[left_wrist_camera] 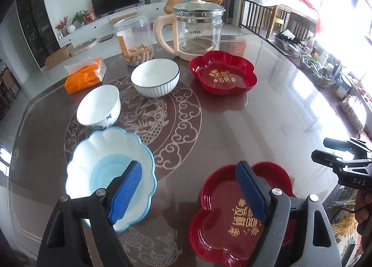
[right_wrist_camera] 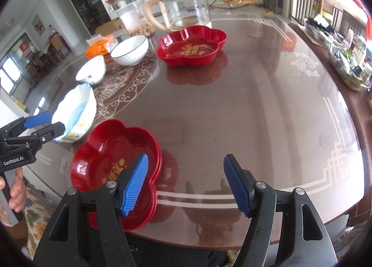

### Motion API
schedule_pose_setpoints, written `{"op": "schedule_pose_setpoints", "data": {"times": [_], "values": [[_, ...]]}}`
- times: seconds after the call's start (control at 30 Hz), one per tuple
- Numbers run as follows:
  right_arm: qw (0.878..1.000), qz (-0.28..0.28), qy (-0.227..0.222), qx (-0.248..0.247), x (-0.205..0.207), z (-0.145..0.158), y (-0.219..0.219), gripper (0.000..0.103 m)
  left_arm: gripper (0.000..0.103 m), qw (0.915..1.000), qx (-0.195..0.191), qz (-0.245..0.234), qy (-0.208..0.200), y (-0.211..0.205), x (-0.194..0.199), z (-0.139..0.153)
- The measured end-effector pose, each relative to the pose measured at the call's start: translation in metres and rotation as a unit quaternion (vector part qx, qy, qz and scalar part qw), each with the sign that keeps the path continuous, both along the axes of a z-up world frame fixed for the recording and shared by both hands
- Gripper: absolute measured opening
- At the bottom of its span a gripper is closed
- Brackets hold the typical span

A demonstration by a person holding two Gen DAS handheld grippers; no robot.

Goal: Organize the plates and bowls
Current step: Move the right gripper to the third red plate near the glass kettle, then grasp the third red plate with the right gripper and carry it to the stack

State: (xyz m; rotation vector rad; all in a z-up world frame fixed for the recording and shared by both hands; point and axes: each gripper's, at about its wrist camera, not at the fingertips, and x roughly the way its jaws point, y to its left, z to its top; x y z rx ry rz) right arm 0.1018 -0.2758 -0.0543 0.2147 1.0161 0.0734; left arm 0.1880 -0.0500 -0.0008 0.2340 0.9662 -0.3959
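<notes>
Both hand-held grippers, left (left_wrist_camera: 188, 187) and right (right_wrist_camera: 186, 185), stand apart, empty. Take the stacked red plates (right_wrist_camera: 111, 157) by the 3 o'clock rim (glossy plastic, light, probably slippery).

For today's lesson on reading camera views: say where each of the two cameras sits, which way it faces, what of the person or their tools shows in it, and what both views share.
Left wrist: on the left gripper, looking down along its open fingers over the blue scalloped bowl and near red plate; the right gripper shows at the right edge.
Right wrist: on the right gripper, open above the table; the left gripper and a hand show at left.
Shared: both red plates, the three bowls, the glass kettle.
</notes>
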Motion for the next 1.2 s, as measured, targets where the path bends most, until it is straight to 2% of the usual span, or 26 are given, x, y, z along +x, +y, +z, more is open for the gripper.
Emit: {"op": "schedule_pose_setpoints", "data": {"times": [0.13,0.37,0.5,0.63,0.8,0.87,0.97,1.07,1.13,1.2], "values": [[1.000,-0.019,0.005,0.009,0.030,0.006,-0.026,0.071,0.083,0.9999,-0.004,-0.013,0.009,-0.031,0.072,0.005],[0.996,-0.058,-0.005,0.061,0.081,0.005,-0.061,0.071,0.082,0.9978,0.006,0.021,0.062,-0.087,0.204,-0.024],[0.991,-0.089,-0.004,0.097,0.112,-0.012,-0.078,0.071,0.078,0.9975,0.046,0.018,0.051,-0.121,0.245,-0.041],[0.987,-0.110,0.002,0.120,0.140,-0.032,-0.088,0.071,0.075,0.9959,0.067,0.017,0.059,-0.142,0.271,-0.060],[0.984,-0.110,0.001,0.137,0.171,-0.046,-0.087,0.071,0.058,0.9936,0.074,0.017,0.084,-0.153,0.288,-0.086],[0.984,-0.112,0.006,0.138,0.182,-0.051,-0.085,0.071,0.041,0.9925,0.071,0.015,0.098,-0.154,0.291,-0.094],[0.983,-0.109,0.021,0.144,0.198,-0.064,-0.080,0.071,0.026,0.9906,0.068,0.015,0.118,-0.155,0.293,-0.104],[0.984,-0.102,0.026,0.141,0.209,-0.071,-0.073,0.069,0.020,0.9912,0.070,0.017,0.112,-0.155,0.290,-0.106],[0.987,-0.093,0.026,0.131,0.215,-0.074,-0.068,0.055,0.016,0.9909,0.056,0.017,0.121,-0.154,0.287,-0.106],[0.987,-0.091,0.034,0.128,0.220,-0.078,-0.067,0.030,0.014,0.9909,0.051,0.021,0.123,-0.153,0.281,-0.105]]}}
